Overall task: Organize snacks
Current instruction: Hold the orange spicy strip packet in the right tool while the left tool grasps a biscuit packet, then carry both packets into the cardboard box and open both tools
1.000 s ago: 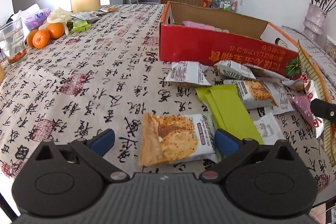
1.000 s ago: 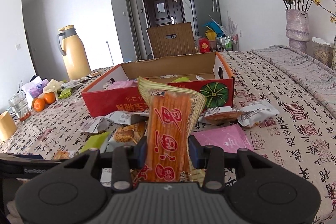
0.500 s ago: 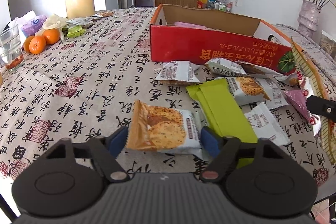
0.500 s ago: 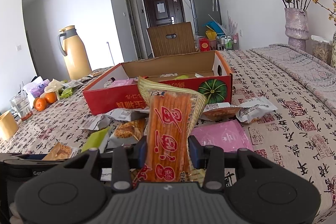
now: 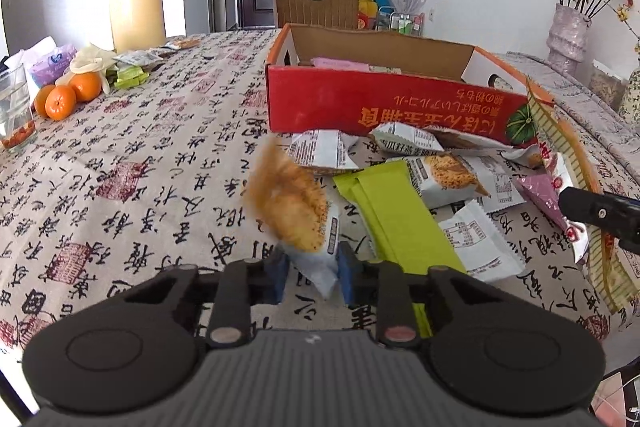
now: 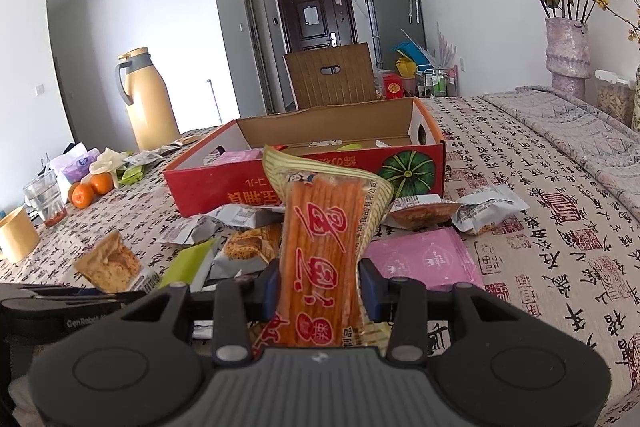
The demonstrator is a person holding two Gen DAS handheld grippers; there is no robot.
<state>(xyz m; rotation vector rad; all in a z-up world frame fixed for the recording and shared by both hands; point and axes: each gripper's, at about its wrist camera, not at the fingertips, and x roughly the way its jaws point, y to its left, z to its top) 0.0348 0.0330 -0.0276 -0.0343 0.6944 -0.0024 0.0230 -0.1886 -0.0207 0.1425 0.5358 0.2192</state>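
Left fingers (image 5: 310, 277): you have just been closing them; the blue pads now pinch the white end of the cracker packet (image 5: 298, 215), nearly shut.
Cracker packet: its free orange end tips up and away from you, blurred; whether the gripped end is clear of the desk (image 5: 132, 163) you cannot tell.
Right fingers (image 6: 320, 289): part open, clamped on the sides of the orange stick-snack pack (image 6: 320, 247), which stands upright between them.
Box (image 5: 384, 107): red carton, open top, a few packets already inside; it lies ahead of both your hands.
Key relation: from the left fingers the box sits forward and slightly right, beyond the green packet (image 5: 394, 223) and the loose white packets (image 5: 324, 151) at its near wall. From the right fingers it is dead ahead, long side facing you.
Long axis: the stick pack points toward the box.
Nearer hand: hard to call; likely the right has the straighter run.
Risk: the cracker packet is held by one end only and may swing.
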